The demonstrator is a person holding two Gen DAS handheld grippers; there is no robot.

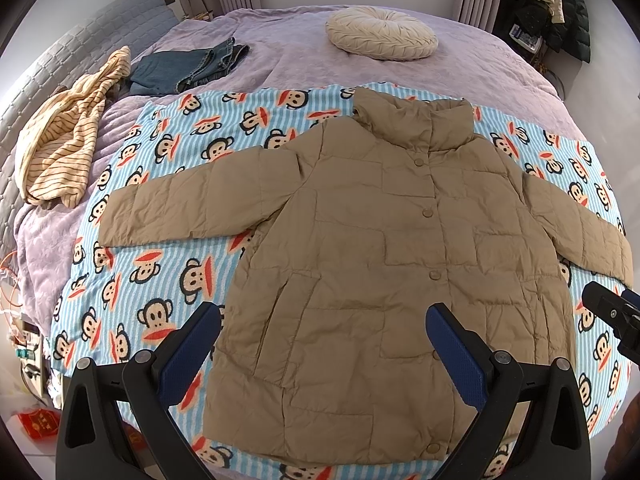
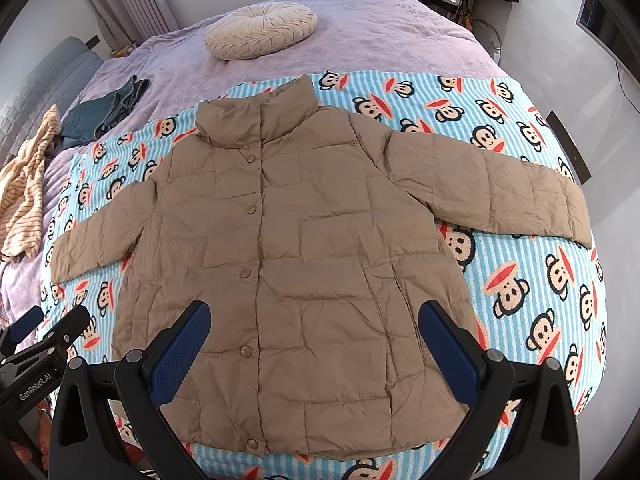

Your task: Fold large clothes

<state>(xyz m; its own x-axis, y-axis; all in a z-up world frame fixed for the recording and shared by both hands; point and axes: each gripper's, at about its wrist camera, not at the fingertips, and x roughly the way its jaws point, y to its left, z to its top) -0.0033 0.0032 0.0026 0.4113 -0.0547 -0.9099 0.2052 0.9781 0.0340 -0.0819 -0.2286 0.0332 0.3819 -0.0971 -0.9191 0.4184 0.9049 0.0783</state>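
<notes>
A tan quilted puffer jacket [image 1: 380, 248] lies flat and buttoned, face up, both sleeves spread out, on a blue striped monkey-print blanket [image 1: 160, 280]. It also shows in the right wrist view [image 2: 300, 248] on the same blanket [image 2: 520, 280]. My left gripper [image 1: 324, 336] is open and empty, hovering above the jacket's lower left part. My right gripper [image 2: 314, 332] is open and empty above the jacket's lower middle. The right gripper also shows at the right edge of the left wrist view [image 1: 612, 316]; the left gripper shows at the lower left of the right wrist view [image 2: 44, 336].
The blanket lies on a bed with a purple cover [image 1: 280, 48]. A round cream cushion [image 1: 380, 32] sits at the far side. Folded jeans [image 1: 192, 68] and a crumpled striped garment [image 1: 68, 132] lie at the far left. Dark coats [image 1: 560, 8] hang at the back right.
</notes>
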